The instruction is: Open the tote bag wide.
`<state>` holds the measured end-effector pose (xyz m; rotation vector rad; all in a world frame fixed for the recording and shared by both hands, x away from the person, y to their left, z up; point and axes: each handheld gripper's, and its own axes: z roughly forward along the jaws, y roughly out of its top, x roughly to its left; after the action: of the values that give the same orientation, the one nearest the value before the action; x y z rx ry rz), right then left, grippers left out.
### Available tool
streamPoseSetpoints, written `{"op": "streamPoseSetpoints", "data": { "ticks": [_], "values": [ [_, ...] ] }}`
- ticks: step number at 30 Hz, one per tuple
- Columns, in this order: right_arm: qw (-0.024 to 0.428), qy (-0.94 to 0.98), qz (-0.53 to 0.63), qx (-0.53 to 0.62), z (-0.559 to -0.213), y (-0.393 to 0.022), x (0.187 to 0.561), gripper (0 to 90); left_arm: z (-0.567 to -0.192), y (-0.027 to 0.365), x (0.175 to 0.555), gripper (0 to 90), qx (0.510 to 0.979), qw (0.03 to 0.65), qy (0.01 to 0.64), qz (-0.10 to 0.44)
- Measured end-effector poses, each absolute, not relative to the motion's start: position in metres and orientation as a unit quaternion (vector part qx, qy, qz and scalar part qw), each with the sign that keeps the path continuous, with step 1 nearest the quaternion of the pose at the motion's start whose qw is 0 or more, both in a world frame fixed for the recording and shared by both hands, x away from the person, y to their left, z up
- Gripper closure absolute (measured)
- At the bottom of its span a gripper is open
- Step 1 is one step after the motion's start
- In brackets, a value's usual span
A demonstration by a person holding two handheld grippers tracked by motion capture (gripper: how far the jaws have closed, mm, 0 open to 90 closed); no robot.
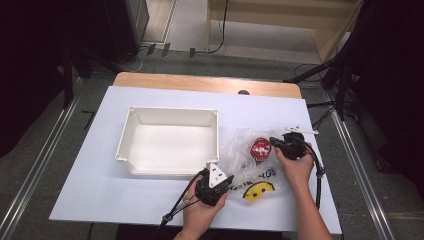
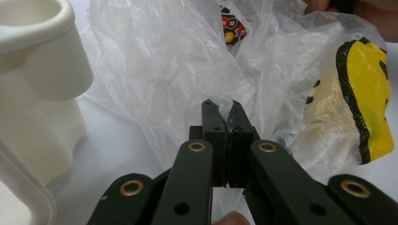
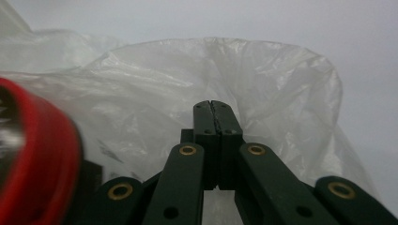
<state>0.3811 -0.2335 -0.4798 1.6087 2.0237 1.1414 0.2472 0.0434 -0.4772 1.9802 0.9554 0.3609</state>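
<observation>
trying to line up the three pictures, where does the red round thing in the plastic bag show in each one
High view: the red round thing lies right of centre, inside the clear plastic bag, just left of the right gripper.
Left gripper view: a small red patch at the top, past the closed jaws, seen through the bag.
Right gripper view: a big blurred red rim at the left edge.
Shared landmark: the crinkled clear bag, which both grippers pinch.

A white bin (image 1: 170, 142) sits on the worktop (image 1: 100, 170). The bin is open on top. The worktop is white, with a strip of wood (image 1: 200, 82) along its far edge. Grey floor (image 1: 50, 165) lies around it, with cables (image 1: 210, 50) at the back.
</observation>
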Motion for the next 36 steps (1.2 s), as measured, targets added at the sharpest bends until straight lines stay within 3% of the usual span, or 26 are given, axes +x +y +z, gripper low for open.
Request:
{"op": "streamPoseSetpoints", "data": {
  "ticks": [11, 21, 27, 31, 36],
  "values": [
    [0.210, 0.670, 0.476, 0.530, -0.447, -0.236, 0.312, 85.1, -0.477, 0.044, 0.246, 85.4, 0.796, 0.445, 0.382, 0.150],
    [0.189, 0.698, 0.410, 0.556, -0.488, -0.236, 0.293, 85.3, -0.477, 0.045, 0.247, 89.1, 0.796, 0.443, 0.385, 0.146],
    [0.222, 0.700, 0.365, 0.572, -0.489, -0.252, 0.287, 89.2, -0.477, 0.046, 0.248, 90.0, 0.793, 0.445, 0.391, 0.143],
    [0.218, 0.673, 0.405, 0.580, -0.479, -0.261, 0.279, 87.2, -0.477, 0.046, 0.248, 90.0, 0.793, 0.446, 0.390, 0.142],
    [0.232, 0.670, 0.474, 0.521, -0.446, -0.233, 0.259, 86.6, -0.476, 0.047, 0.246, 89.8, 0.791, 0.450, 0.388, 0.147]
  ]
}}
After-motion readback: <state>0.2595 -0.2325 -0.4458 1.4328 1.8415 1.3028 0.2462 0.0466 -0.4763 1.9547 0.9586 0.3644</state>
